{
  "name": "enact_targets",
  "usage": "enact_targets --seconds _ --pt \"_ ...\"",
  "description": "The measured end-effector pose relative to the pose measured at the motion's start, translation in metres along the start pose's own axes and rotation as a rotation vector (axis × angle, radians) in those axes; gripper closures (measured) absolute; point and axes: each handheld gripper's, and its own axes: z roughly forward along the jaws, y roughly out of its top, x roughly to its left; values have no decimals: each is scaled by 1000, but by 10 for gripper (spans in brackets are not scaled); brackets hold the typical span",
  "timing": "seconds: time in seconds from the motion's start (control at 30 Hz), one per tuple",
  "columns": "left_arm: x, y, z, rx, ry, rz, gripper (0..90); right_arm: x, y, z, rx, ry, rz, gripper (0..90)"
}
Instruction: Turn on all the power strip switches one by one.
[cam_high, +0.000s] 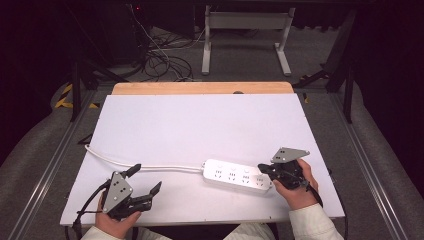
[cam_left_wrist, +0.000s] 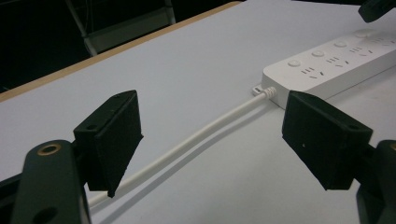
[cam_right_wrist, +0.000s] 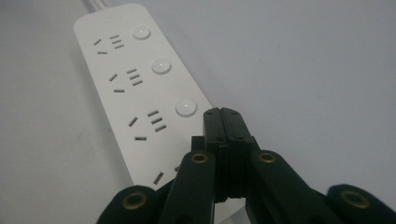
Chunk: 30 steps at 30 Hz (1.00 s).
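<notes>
Lettering: I find none legible in any view.

Power strip: white casing, socket slots and round buttons, no brand, rating or label I can read.

Cord: plain white, no print.

Desk: blank white top, no marks.

Floor tape: yellow-and-black hazard stripes at the far left of the high view, a warning pattern only, no words.

Red light: far back in the dark, no readable figure.

Even overhead light falls on the white rectangular bench, which reads bright without glare; the surroundings sink into darkness. Shadows are faint and soft. Both gripper views are slightly grainy, with near jaws soft-focused.
</notes>
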Motion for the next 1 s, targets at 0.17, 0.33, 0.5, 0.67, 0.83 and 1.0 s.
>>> enact_targets --seconds 0.17,0.33,0.5,0.67,0.83,1.0 --pt "0 0 0 1 -1 -1 200 1 -2 5 25 5 -3 900" --pt "0 0 0 1 0 1 201 0 -5 9 45 9 1 900" --pt "0 0 0 3 -4 -6 200 -1 -5 11 57 12 3 900" --pt "0 0 0 4 -1 4 200 -1 -4 12 73 15 7 900" --pt "0 0 0 0 0 3 200 -2 -5 13 78 18 18 900" --pt "-1 0 -1 -1 -1 4 200 -2 -6 14 73 18 29 900"
